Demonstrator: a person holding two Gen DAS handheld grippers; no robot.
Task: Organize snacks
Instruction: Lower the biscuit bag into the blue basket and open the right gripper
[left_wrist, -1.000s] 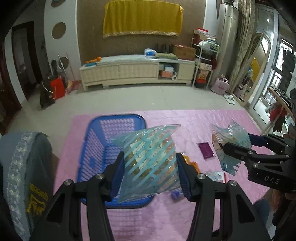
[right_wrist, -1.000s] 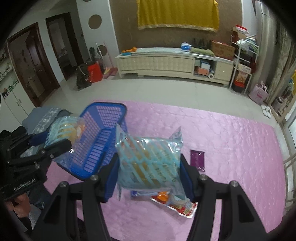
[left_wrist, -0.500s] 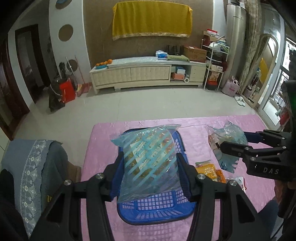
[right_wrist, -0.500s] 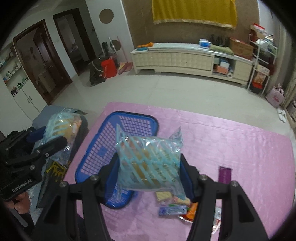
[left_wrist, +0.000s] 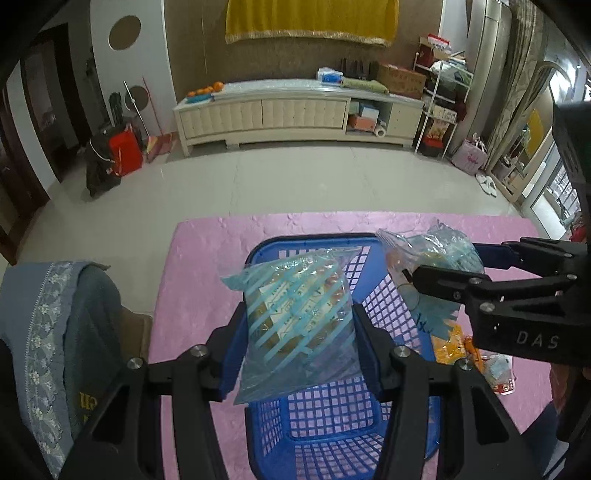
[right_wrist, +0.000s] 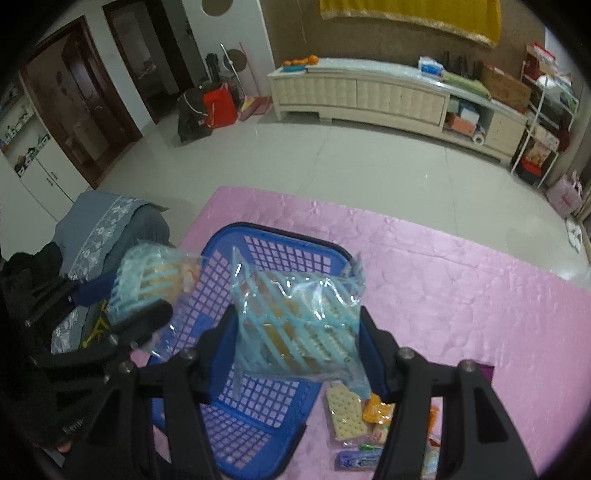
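Beside the basket (right_wrist: 258, 428), only right wrist shows crackers (right_wrist: 345, 411).

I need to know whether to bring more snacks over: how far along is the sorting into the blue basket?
Nothing looks done: the blue basket shows only bare mesh. In hand: the left gripper clamps one striped snack bag over the basket, and the right gripper clamps a second striped bag beside it. Left: both drops, then the cracker pack and other small packets on the pink mat.
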